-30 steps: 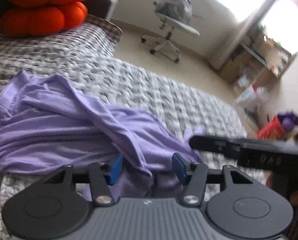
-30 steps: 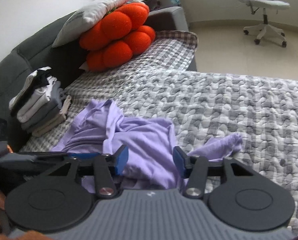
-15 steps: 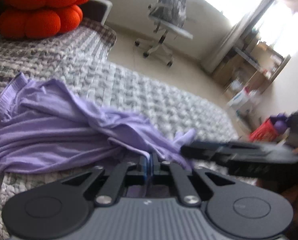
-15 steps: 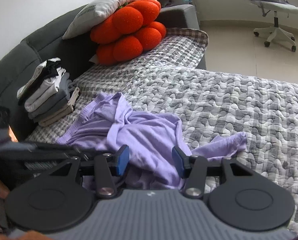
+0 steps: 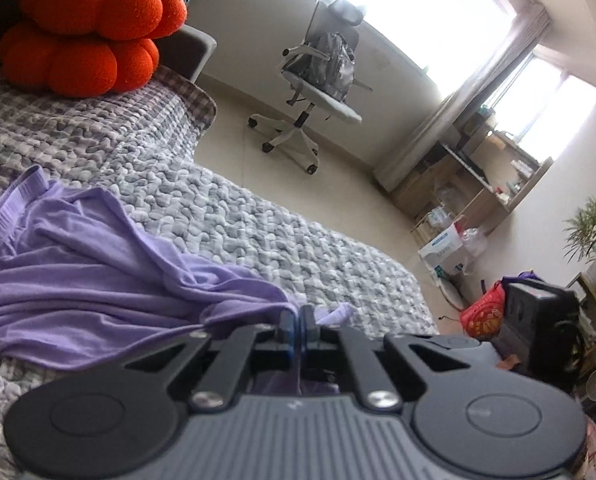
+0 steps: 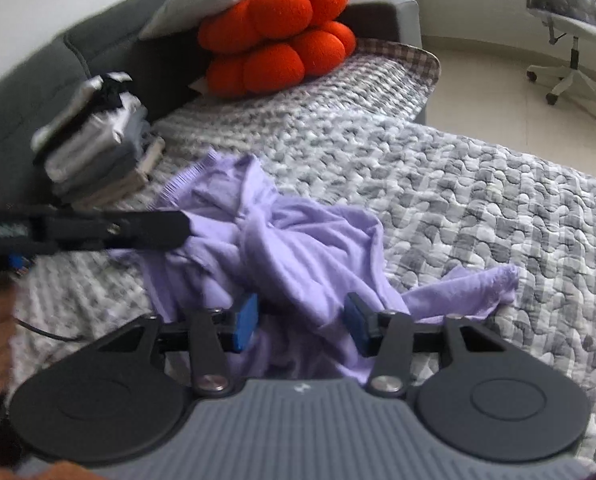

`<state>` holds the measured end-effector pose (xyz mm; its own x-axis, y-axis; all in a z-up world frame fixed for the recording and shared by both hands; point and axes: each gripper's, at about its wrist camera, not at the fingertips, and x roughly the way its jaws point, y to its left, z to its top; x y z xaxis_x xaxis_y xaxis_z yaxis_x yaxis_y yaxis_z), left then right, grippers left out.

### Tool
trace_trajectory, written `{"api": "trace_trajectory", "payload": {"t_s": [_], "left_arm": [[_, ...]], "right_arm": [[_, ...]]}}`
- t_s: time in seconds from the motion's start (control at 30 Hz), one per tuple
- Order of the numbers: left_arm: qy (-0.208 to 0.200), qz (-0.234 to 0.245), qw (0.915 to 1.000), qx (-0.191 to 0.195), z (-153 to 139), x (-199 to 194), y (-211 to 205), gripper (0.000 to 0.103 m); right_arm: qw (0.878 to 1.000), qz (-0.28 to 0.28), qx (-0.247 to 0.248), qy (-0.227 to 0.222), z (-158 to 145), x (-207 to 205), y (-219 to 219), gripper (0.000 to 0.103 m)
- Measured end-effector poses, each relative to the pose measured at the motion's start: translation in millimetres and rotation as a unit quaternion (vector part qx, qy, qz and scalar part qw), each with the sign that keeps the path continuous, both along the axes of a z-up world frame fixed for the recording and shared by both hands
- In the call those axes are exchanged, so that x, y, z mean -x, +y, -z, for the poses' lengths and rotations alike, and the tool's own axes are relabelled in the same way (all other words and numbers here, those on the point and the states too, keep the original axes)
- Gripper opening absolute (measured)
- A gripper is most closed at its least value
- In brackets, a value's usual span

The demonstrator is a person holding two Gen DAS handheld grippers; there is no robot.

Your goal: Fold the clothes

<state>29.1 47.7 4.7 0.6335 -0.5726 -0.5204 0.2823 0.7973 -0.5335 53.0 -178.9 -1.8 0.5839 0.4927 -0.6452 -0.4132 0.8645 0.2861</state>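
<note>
Purple garment [image 6: 298, 248] crumpled on quilted bed [image 6: 478, 184]. Left tool [image 5: 296, 326] clamped on garment fold. Right tool [image 6: 301, 322] spread apart over fabric, apparently not gripping. Folded stack [image 6: 97, 140] near sofa, blurred.

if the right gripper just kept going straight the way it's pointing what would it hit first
Most likely the purple garment: the right gripper is open, with bunched cloth directly ahead between its fingers. The grey quilt lies beyond; depth is uncertain.
</note>
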Motion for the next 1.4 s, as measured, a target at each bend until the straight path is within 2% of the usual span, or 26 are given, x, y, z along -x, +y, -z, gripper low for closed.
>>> {"api": "trace_trajectory", "payload": {"t_s": [0.03,0.07,0.27,0.43,0.6,1.0,1.27,1.4], "left_arm": [[0.003,0.000,1.0000,-0.003,1,-1,0,0.002],[0.005,0.000,1.0000,-0.006,1,-1,0,0.002],[0.025,0.001,0.9995,-0.021,9,-6,2,0.003],[0.040,0.000,0.9988,-0.030,16,-9,0,0.004],[0.037,-0.014,0.9979,-0.051,18,-10,-3,0.021],[0.031,-0.055,0.9961,-0.062,23,-15,-5,0.039],[0.039,-0.073,0.9943,-0.067,29,-18,-5,0.042],[0.041,-0.075,0.9936,-0.074,30,-19,-5,0.042]], "right_arm": [[1.000,0.003,0.002,-0.002,1,-1,0,0.014],[1.000,0.007,0.004,-0.003,2,-2,1,0.004],[0.999,0.028,0.016,-0.012,7,-6,3,0.003],[0.995,0.077,0.010,-0.055,-9,-4,-9,0.003],[0.989,0.120,0.015,-0.086,-21,-12,-15,0.003],[0.976,0.159,0.070,-0.132,-30,-61,-10,0.003],[0.968,0.176,0.102,-0.146,-26,-102,-4,0.003],[0.966,0.188,0.109,-0.139,-19,-125,-4,0.003]]}}
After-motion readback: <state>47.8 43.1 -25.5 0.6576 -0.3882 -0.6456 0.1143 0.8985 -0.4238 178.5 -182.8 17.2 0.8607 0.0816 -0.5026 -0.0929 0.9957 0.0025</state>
